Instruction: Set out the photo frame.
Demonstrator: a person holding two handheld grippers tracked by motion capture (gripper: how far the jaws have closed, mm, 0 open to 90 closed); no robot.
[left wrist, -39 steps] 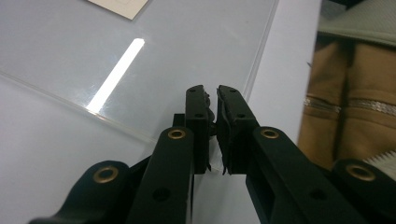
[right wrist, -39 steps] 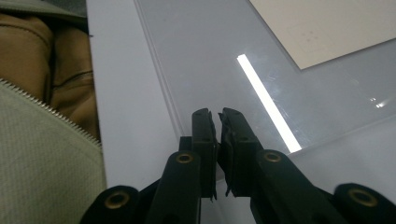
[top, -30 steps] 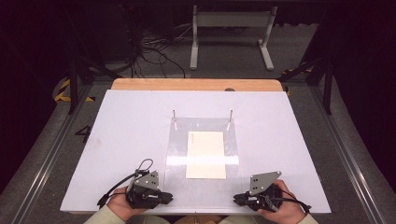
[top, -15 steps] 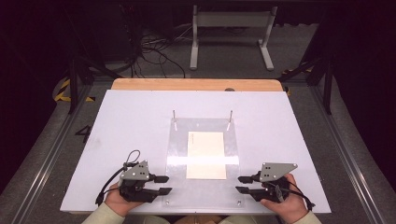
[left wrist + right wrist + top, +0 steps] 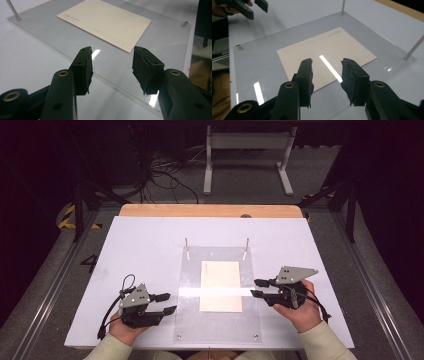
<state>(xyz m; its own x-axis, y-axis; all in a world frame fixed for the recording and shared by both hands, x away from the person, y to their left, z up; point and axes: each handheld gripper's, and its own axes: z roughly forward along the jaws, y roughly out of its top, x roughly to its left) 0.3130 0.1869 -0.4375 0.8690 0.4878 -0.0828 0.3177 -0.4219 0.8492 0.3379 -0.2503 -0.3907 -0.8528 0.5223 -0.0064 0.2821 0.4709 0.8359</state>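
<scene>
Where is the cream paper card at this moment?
In the high view, the cream paper card lies flat on the clear acrylic plate, mid-table, between both grippers.

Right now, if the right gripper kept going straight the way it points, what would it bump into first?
Probably the clear plate: the right gripper, jaws open and empty, angles down toward it, over the cream card that seems to lie under it. Depth is hard to judge.
</scene>
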